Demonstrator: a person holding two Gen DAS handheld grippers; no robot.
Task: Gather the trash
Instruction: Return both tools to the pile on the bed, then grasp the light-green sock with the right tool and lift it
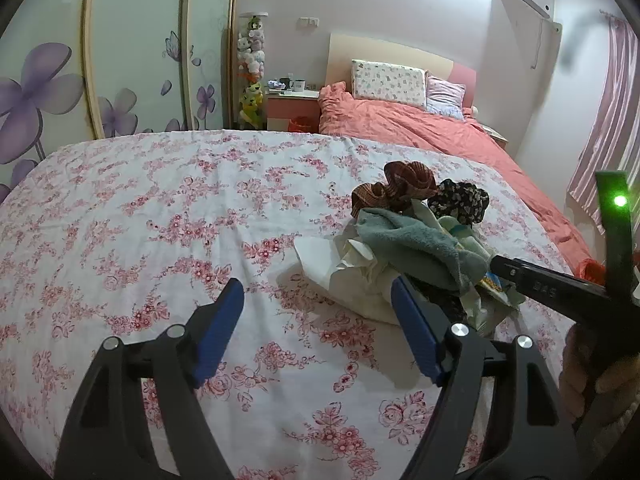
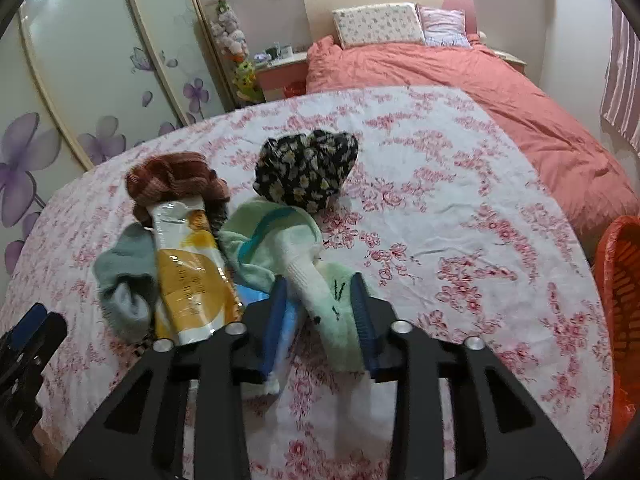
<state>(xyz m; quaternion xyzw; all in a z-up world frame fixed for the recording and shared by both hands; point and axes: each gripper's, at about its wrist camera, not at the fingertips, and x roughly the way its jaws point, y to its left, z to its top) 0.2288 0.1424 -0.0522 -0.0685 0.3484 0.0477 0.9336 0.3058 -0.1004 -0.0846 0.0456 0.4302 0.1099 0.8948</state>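
**A:** Where is the trash?

**B:** In one heap on the cloth-covered desk (image 2: 460, 240). A yellow-and-white wrapper (image 2: 188, 264) lies on top, a blue packet (image 2: 250, 294) peeks out just beside it, and a crumpled tissue (image 1: 320, 256) spills from the heap's left side.

**A:** And the right gripper (image 2: 318, 280)?

**B:** It points down into the heap, jaws narrow. A pale sock (image 2: 308, 276) fills the gap between them, and the pads sit against its sides. The left finger lies over the blue packet; the wrapper is just to its left, outside the jaws.

**A:** The left gripper (image 1: 316, 292)?

**B:** Jaws wide, nothing between them but bare cloth. It hangs left of the heap, and its right finger stands just beside the tissue.

**A:** What crowds the trash?

**B:** Clothing. A grey sock (image 2: 124, 276) lies bunched against the wrapper's left side. A brown scrunchie (image 2: 172, 180) touches the wrapper's far end, and a black scrunchie (image 2: 308, 168) sits behind the pale sock.

**A:** Anything else around?

**B:** An orange basket (image 2: 620, 264) stands at the desk's right edge, well apart from the heap. A bed (image 2: 480, 80) with a coral quilt lies beyond the desk.
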